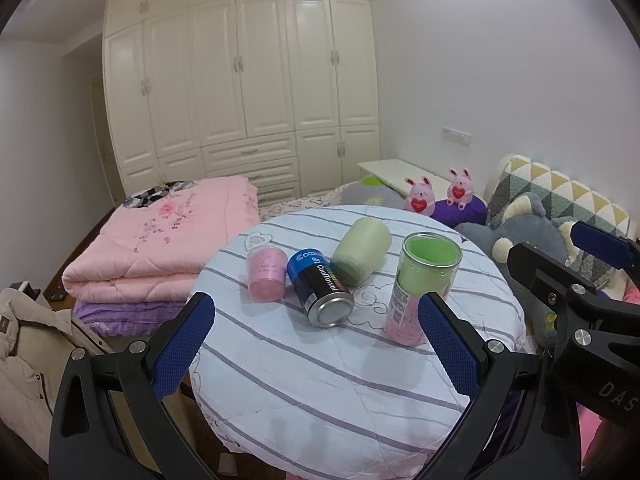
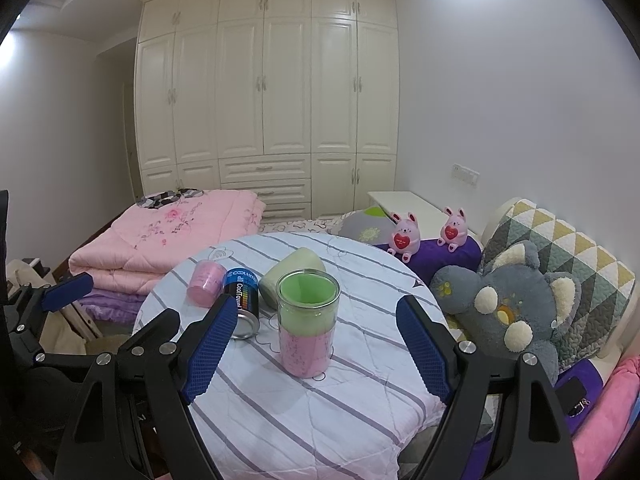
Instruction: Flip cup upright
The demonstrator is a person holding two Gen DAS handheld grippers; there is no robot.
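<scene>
A clear cup with green and pink filling (image 1: 420, 288) (image 2: 307, 322) stands upright on the round striped table (image 1: 320, 380) (image 2: 304, 408). A pale green cup (image 1: 361, 255) (image 2: 292, 270) lies on its side behind it. A blue and black can (image 1: 320, 286) (image 2: 243, 300) lies on its side beside a small pink cup (image 1: 266, 273) (image 2: 206, 282). My left gripper (image 1: 316, 344) is open, low over the table's near side. My right gripper (image 2: 316, 344) is open, with the clear cup just ahead between its fingers.
A folded pink quilt (image 1: 160, 240) (image 2: 168, 236) lies on the bed at the left. Two pink plush bunnies (image 1: 420, 200) (image 2: 404, 236), a grey plush toy (image 2: 512, 304) and a patterned cushion (image 2: 560, 248) sit at the right. White wardrobes (image 1: 240, 80) fill the back wall.
</scene>
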